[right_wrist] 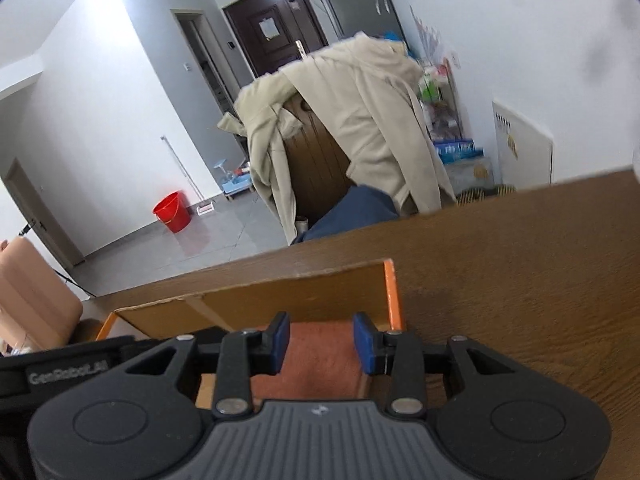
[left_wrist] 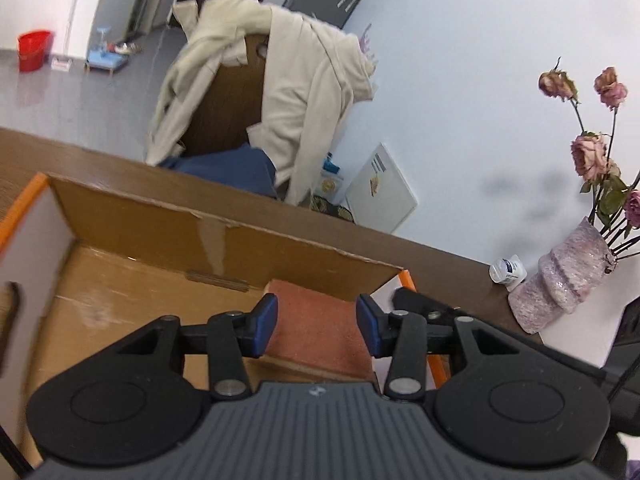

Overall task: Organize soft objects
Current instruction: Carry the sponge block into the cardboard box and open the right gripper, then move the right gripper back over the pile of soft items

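A folded rust-orange towel (left_wrist: 316,320) lies in the right end of an open cardboard box (left_wrist: 224,232) with orange edges on a brown wooden table. My left gripper (left_wrist: 317,326) is open above the towel, its blue pads on either side of it and apart from it. In the right wrist view the same towel (right_wrist: 320,356) lies inside the box (right_wrist: 280,300). My right gripper (right_wrist: 321,342) is open just above it, with nothing between the pads. The other gripper's black body (left_wrist: 424,308) shows to the right of the box.
A chair draped with a beige coat (left_wrist: 296,92) stands behind the table (right_wrist: 520,280). A pink vase of dried roses (left_wrist: 560,280) and a small white bottle (left_wrist: 508,270) stand on the table's right end. A red bucket (right_wrist: 172,212) is on the floor.
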`<state>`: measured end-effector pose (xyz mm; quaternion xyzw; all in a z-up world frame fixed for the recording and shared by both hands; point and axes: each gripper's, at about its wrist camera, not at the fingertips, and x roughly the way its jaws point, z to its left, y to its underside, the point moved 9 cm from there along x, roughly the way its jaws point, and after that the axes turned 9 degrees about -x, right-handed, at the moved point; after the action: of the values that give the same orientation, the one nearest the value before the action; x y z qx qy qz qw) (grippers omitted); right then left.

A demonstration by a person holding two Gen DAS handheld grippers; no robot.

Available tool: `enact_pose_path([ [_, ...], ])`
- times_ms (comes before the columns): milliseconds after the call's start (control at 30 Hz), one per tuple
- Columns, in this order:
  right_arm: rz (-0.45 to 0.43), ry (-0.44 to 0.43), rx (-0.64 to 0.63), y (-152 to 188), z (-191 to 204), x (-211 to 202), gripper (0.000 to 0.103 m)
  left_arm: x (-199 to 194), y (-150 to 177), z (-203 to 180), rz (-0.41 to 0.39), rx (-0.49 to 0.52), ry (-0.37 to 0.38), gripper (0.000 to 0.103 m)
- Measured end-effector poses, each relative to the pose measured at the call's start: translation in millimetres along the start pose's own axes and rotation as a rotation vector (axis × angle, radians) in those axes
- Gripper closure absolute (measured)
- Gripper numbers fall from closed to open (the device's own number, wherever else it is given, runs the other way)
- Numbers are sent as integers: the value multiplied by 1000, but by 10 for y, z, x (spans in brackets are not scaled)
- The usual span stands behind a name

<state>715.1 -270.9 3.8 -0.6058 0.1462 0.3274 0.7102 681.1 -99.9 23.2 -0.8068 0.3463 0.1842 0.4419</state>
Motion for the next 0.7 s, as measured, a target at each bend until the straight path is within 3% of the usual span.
enact_pose_path([
  [67,-22,6,-18,-55,49,-159,68,-234,-31,-43,-22,13,0,58],
  [167,-46,-7,-51,-126,159,-491,65,-624,-63,-152,-61,79,-12,47],
  [267,-70,3,-102,-172,259,-903,57,-1081,17,-259,-99,206,-82,35],
  [367,-84,16,-159,-159,337,-1356,56,-1532,167,-321,-131,295,-128,28],
  [400,-84,18,-179,-128,370,-1538,56,-1699,221,-331,-148,308,-137,22],
  [567,-110,42,-268,103,553,-2335,39,-2519,585,-318,-256,393,-152,14],
  [700,-163,60,-339,441,715,-2912,32,-3013,983,-211,-321,434,-158,6],
])
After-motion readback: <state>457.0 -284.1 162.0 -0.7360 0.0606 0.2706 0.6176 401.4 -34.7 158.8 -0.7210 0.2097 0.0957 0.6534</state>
